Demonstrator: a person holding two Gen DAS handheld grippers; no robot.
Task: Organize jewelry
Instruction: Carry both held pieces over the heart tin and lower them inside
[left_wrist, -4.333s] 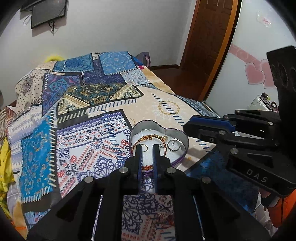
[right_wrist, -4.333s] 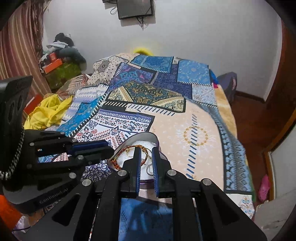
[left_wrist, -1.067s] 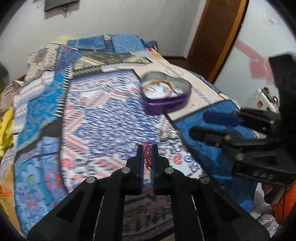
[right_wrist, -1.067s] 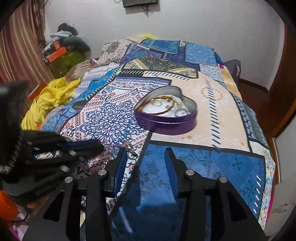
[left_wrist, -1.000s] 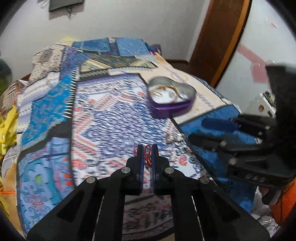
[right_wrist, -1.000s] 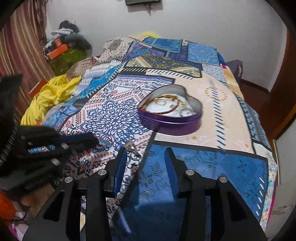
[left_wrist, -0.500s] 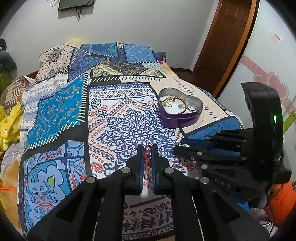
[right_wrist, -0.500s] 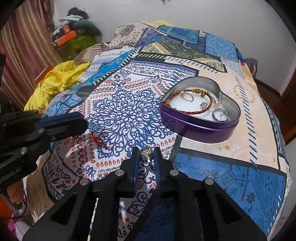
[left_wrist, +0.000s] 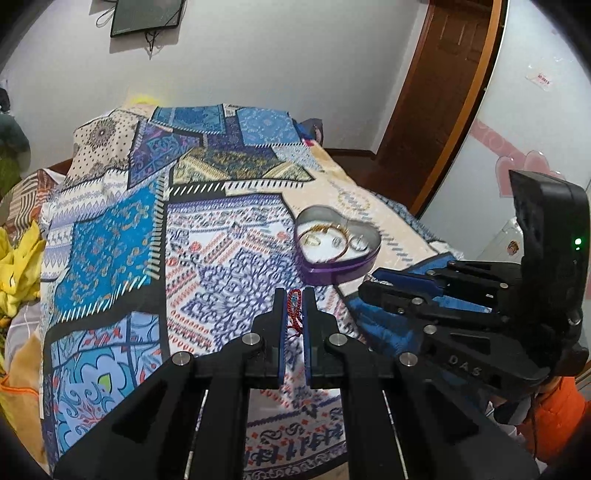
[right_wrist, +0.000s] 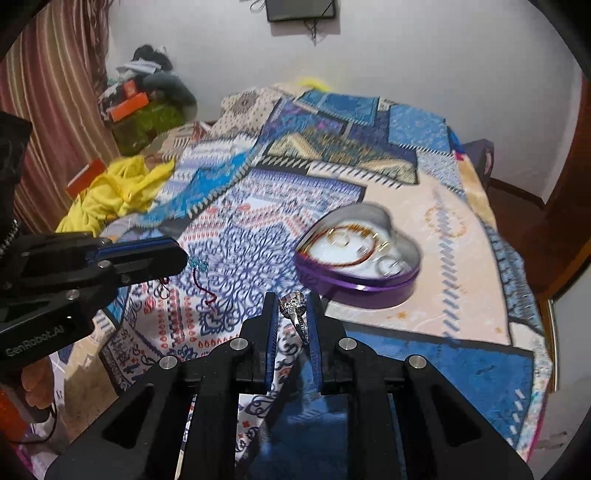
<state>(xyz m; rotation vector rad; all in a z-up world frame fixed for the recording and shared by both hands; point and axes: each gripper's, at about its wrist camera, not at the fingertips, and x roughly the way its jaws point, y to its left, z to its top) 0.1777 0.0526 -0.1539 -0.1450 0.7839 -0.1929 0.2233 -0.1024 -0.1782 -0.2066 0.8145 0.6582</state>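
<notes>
A purple heart-shaped tin (left_wrist: 338, 254) (right_wrist: 356, 254) sits on the patterned bedspread (left_wrist: 207, 258) and holds a beaded bracelet and rings. My left gripper (left_wrist: 294, 297) is shut on a red cord bracelet (left_wrist: 294, 310) and holds it above the bed, short of the tin. In the right wrist view the cord (right_wrist: 201, 280) dangles from the left gripper (right_wrist: 173, 254). My right gripper (right_wrist: 291, 301) is shut on a silver ring (right_wrist: 293, 308) with a stone, just in front of the tin. The right gripper (left_wrist: 369, 286) also shows in the left wrist view.
Yellow cloth (right_wrist: 118, 192) lies at the bed's left edge, with clutter (right_wrist: 147, 107) by the striped curtain. A wooden door (left_wrist: 443, 92) stands beyond the bed on the right. The bed's near edge lies below both grippers.
My right gripper closed on the silver ring and lifted it toward the tin. My left gripper rose with the red cord bracelet and moved nearer the tin.
</notes>
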